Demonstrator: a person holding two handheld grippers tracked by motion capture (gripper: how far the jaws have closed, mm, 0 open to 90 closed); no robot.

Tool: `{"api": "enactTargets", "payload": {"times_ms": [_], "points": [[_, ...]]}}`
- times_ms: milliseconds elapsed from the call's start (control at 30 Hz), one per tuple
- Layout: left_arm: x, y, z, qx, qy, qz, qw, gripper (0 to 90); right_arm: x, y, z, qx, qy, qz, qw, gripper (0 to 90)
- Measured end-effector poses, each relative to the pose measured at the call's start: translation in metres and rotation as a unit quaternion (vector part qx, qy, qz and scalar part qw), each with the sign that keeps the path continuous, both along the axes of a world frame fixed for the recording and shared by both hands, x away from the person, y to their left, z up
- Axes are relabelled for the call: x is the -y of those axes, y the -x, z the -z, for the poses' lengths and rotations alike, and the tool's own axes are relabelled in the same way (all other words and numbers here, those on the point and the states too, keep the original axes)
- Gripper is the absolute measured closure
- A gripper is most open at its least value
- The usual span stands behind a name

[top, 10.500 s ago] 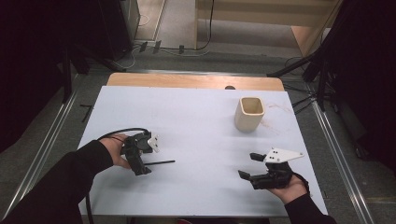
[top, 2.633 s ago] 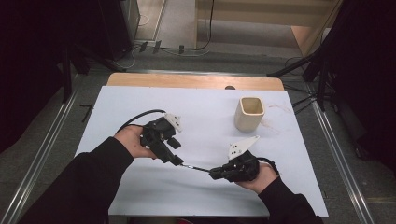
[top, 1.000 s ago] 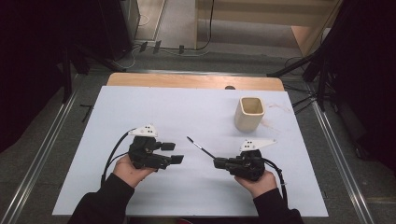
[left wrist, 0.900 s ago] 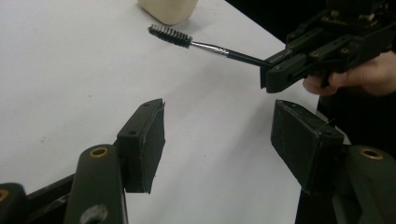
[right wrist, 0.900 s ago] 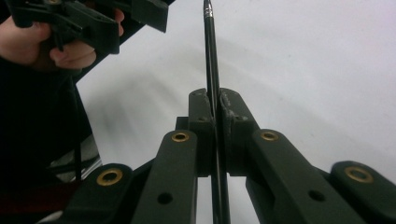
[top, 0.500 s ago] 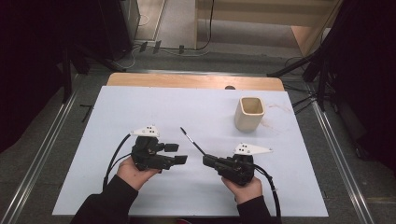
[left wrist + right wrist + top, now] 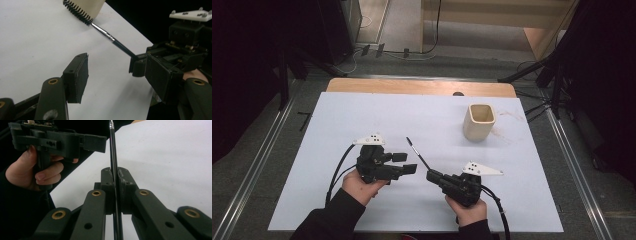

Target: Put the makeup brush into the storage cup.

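Two grippers over the white table (image 7: 512, 200), one thin brush between them. Right gripper (image 7: 430, 175) has its jaws pressed together on the black handle of the small bristle brush (image 7: 417, 155), clamped near the handle's rear end; the right gripper view shows the shaft running straight up between the two pads. The brush is held clear of the table, bristle tip slanting up and away. Left gripper (image 7: 404, 163) sits just beside the brush shaft with jaws spread and nothing between them.

Progress, judged: brush is picked up and sits in the right gripper alone. The beige cup (image 7: 479, 121) stands upright and well apart at the far right, apparently empty, so placing the brush in it looks like the remaining step.

Unclear: the cup's floor is hidden by its wall. In the left gripper view the bristles overlap the cup; contact cannot be judged there.
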State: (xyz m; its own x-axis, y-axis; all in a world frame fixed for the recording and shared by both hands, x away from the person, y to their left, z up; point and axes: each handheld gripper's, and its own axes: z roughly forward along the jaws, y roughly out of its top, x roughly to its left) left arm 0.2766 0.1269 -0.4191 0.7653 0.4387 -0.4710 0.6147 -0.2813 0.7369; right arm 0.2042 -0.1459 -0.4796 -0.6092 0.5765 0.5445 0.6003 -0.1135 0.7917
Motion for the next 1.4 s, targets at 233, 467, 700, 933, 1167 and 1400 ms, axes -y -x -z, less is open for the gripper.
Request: {"api": "enactTargets", "payload": {"times_ms": [233,467,700,933,1167,1400], "points": [[0.005,-0.001,0.002,-0.018,0.023,-0.005,0.9996,35.9,-0.005,0.004,0.008,-0.003,-0.029,0.015,0.9994,85.9],[0.005,-0.003,0.003,-0.022,0.028,-0.013,0.9993,36.0,-0.005,0.008,0.017,-0.007,-0.057,0.027,0.9980,85.9],[0.009,-0.006,0.005,-0.039,0.048,-0.019,0.9979,36.1,-0.009,0.011,0.022,-0.004,-0.093,0.046,0.9946,85.9],[0.014,-0.007,0.005,-0.061,0.046,-0.021,0.9969,43.6,-0.012,0.010,0.022,-0.004,-0.100,0.045,0.9940,85.8],[0.017,-0.011,0.007,-0.076,0.049,-0.027,0.9955,47.4,-0.014,0.011,0.021,0.004,-0.099,0.045,0.9941,85.9],[0.019,-0.012,0.007,-0.076,0.048,-0.027,0.9956,52.9,-0.017,0.012,0.020,0.008,-0.097,0.042,0.9944,85.9]]}}
